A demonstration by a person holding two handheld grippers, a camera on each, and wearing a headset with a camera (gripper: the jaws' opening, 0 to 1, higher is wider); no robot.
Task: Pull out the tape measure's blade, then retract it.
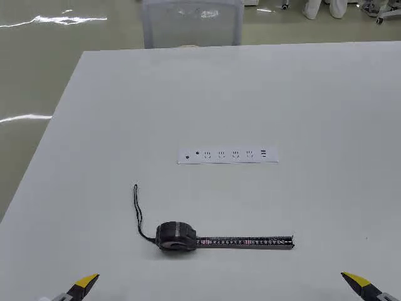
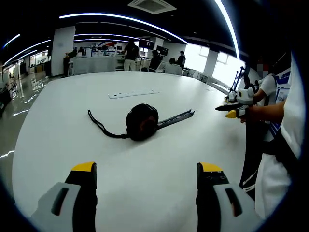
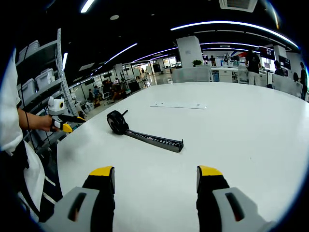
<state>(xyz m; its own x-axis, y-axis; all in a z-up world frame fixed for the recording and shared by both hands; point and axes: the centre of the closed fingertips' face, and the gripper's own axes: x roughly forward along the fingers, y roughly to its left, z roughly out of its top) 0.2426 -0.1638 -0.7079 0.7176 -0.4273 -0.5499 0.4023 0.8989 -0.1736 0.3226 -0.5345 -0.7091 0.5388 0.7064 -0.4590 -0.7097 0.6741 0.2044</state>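
The table [image 1: 188, 106] is finished in plain white. The tape measure [image 1: 175, 236] is cased in black, and its wrist cord [image 1: 136, 210] is likewise black. The blade [image 1: 245, 241] is coloured dark, printed with fine white graduations and red marks at intervals. The socket strip [image 1: 227, 155] is rendered white with dark socket symbols. The left gripper [image 2: 145, 176] and right gripper [image 3: 155, 176] are tipped in yellow over black jaws, with grey bodies.

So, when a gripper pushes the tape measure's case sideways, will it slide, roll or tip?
Probably slide: the case sits on a smooth white table. The extended blade lies flat and would likely swing along. The thin cord looks floppy and should just trail.
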